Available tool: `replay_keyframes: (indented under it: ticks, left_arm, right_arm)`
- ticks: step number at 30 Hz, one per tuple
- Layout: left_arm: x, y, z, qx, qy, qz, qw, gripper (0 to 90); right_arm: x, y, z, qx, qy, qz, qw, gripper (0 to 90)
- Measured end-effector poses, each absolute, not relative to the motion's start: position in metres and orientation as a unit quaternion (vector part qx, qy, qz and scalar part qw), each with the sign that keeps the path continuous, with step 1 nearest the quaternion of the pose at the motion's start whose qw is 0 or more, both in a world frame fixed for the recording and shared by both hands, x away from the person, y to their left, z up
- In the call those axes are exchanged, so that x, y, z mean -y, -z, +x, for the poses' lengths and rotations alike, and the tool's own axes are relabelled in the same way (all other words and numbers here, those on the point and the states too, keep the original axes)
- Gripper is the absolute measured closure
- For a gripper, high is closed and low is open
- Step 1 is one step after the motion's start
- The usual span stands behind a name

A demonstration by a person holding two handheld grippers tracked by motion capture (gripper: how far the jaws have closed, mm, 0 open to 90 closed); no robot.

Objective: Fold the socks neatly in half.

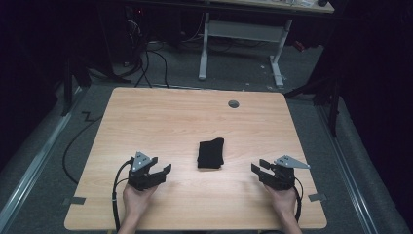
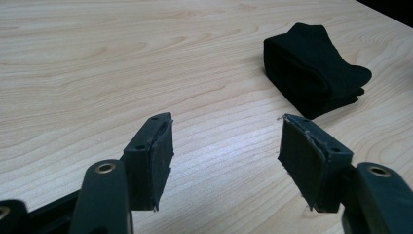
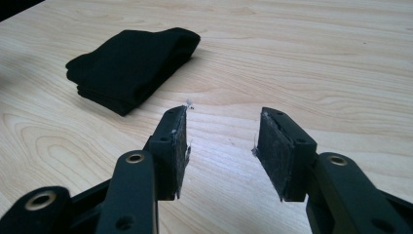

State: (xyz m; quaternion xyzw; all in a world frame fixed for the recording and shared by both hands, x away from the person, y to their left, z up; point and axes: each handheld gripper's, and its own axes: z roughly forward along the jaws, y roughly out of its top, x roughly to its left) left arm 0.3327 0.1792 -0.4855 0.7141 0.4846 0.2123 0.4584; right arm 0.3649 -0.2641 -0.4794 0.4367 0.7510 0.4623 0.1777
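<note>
a folded black cloth (image 1: 211, 153) lies flat on the wooden table (image 1: 195, 117), near its middle, between the two grippers and slightly farther from the person. left gripper (image 1: 158, 171): jaws spread apart, nothing between them, cloth ahead and to its right, well apart. right gripper (image 1: 258, 166): jaws likewise parted and empty, cloth ahead and to its left, not touching. each gripper is held in a hand at the table's near edge.
</note>
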Motion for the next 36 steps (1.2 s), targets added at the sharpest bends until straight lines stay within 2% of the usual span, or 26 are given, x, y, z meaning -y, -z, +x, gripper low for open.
replay_keyframes:
  ticks: [36]
  left_arm:
    - [-0.200, 0.502, 0.340, -0.522, -0.209, 0.706, 0.430, 34.6]
  right_arm:
    - [0.293, 0.495, 0.365, -0.744, -0.423, 0.479, 0.197, 51.2]
